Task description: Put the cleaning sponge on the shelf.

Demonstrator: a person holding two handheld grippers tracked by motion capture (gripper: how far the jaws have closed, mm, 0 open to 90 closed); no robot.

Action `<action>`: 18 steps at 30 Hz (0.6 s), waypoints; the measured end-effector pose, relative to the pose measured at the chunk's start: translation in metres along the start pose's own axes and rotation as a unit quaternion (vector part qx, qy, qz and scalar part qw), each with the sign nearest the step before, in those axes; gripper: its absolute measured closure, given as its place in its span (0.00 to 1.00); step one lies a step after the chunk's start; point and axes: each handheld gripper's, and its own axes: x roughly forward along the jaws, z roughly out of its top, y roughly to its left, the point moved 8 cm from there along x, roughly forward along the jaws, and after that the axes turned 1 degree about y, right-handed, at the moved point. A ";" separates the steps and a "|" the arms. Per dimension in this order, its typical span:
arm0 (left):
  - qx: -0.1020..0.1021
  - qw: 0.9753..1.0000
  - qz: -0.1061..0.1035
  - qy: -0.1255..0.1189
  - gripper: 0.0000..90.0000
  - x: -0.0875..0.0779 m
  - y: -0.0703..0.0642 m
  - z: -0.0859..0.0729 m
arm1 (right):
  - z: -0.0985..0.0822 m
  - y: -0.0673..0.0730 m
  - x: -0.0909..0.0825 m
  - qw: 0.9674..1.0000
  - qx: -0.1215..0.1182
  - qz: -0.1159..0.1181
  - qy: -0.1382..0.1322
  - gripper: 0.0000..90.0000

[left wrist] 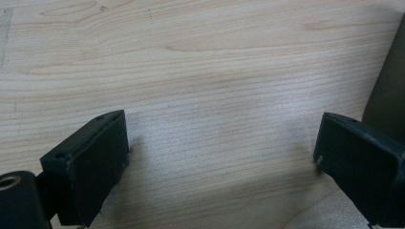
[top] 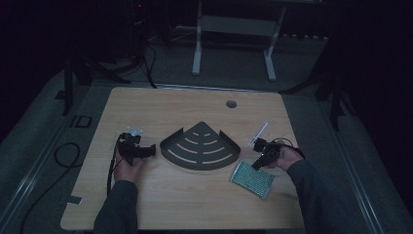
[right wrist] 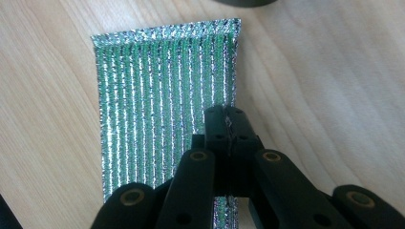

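From the high view, a wooden table (top: pixel 195 195) sits in a dim room, and a person's two forearms come in from the bottom edge. The left gripper (top: pixel 150 149) lies low over the wood at the left, pointing toward a dark fan-shaped metal shelf (top: pixel 200 146) with curved slots that rests near the middle of the table. The right gripper (top: pixel 255 165) is at the right, tipped down onto the near corner of a shiny green scouring pad (top: pixel 252 179), which lies flat on the table just to the right of the shelf and in front of it. A round hole (top: pixel 231 104) is cut in the table near its far edge.

In the left gripper view, the left gripper (left wrist: pixel 222 148) has its two black jaws spread wide apart with only bare wood between them. The dark edge of the shelf (left wrist: pixel 389 90) shows at the right, just beyond the right jaw.

In the right gripper view, the right gripper (right wrist: pixel 228 125) has its jaws pressed together, pinching the right-hand edge of the scouring pad (right wrist: pixel 157 95). The pad's ribbed, glittering green face lies flat on the table (right wrist: pixel 325 71), stretching away from the jaws.
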 end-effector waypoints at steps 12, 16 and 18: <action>0.000 1.000 0.000 0.000 0.06 0.000 0.000 0.000 | -0.002 -0.006 -0.022 1.000 0.014 -0.014 -0.018 1.00; 0.000 1.000 0.000 0.000 0.06 0.000 0.000 0.000 | -0.003 -0.008 -0.030 0.999 0.018 -0.021 -0.025 1.00; 0.000 1.000 0.000 0.000 0.06 0.000 0.000 0.000 | -0.003 -0.009 -0.034 0.999 0.020 -0.025 -0.026 1.00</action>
